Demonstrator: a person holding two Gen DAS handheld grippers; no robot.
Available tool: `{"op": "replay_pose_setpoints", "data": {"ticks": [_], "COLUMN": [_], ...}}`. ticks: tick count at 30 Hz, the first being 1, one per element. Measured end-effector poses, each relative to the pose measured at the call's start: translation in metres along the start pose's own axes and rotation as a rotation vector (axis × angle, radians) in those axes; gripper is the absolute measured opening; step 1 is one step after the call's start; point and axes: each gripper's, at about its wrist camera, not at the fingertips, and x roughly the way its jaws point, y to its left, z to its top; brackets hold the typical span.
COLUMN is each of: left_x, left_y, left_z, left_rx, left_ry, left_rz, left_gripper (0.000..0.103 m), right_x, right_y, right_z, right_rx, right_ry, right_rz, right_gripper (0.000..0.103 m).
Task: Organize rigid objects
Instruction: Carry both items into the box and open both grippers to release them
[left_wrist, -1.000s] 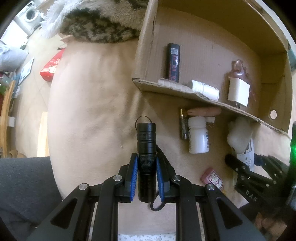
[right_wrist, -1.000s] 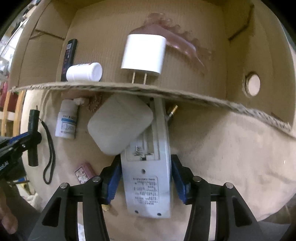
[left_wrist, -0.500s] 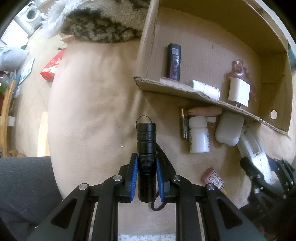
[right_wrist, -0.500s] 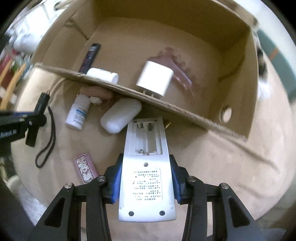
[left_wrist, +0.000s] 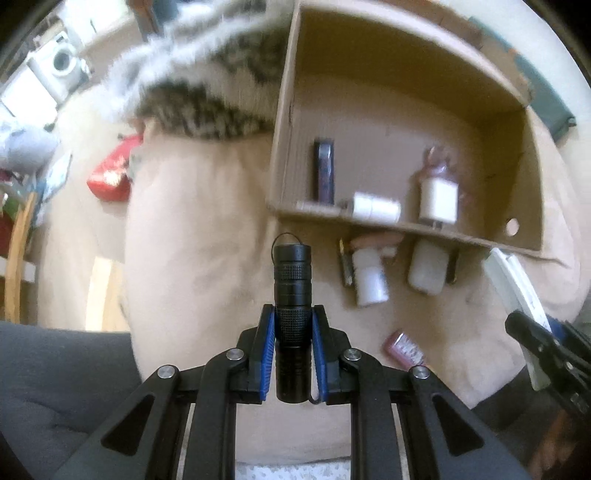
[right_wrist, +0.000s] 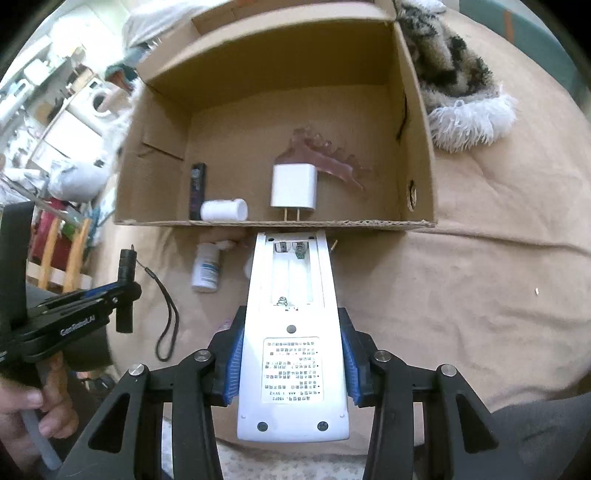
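My left gripper (left_wrist: 292, 325) is shut on a black flashlight (left_wrist: 292, 295), held above the beige cushion; it also shows in the right wrist view (right_wrist: 125, 284). My right gripper (right_wrist: 291, 354) is shut on a white remote (right_wrist: 291, 332) with its battery bay open, held in front of the cardboard box (right_wrist: 273, 221). The remote shows at the right edge of the left wrist view (left_wrist: 513, 288). Inside the box lie a white charger (right_wrist: 294, 185), a white bottle (right_wrist: 224, 210) and a black stick (right_wrist: 197, 190).
On the cushion before the box lie a white pill bottle (left_wrist: 369, 277), a battery (left_wrist: 345, 262), a white case (left_wrist: 428, 266) and a pink packet (left_wrist: 402, 349). A furry blanket (right_wrist: 458, 81) lies beside the box. The flashlight's strap (right_wrist: 168, 314) hangs down.
My right gripper has lifted the remote up and back from the box front wall. My left gripper with the flashlight has risen and tilted toward the box.
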Motion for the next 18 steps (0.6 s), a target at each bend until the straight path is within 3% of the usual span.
{"op": "replay_pose_setpoints", "data": {"ticks": [10,18], "left_x": [-0.063,-0.108], "left_y": [-0.001,-0.008], "left_z": [0.016,0.044], "left_rx": [0.012,0.021], "left_ry": [-0.177,-0.286], "left_rz": [0.007,-0.022], "left_gripper": [0.017,0.017], "right_x": [-0.046,-0.082], "right_y": [0.002,0.005], "right_z": [0.012,0.043], "right_rx": [-0.003,-0.028], "right_ry": [-0.163,-0.258], "right_rz": [0.09,0.083], "right_gripper": [0.045,0.045]}}
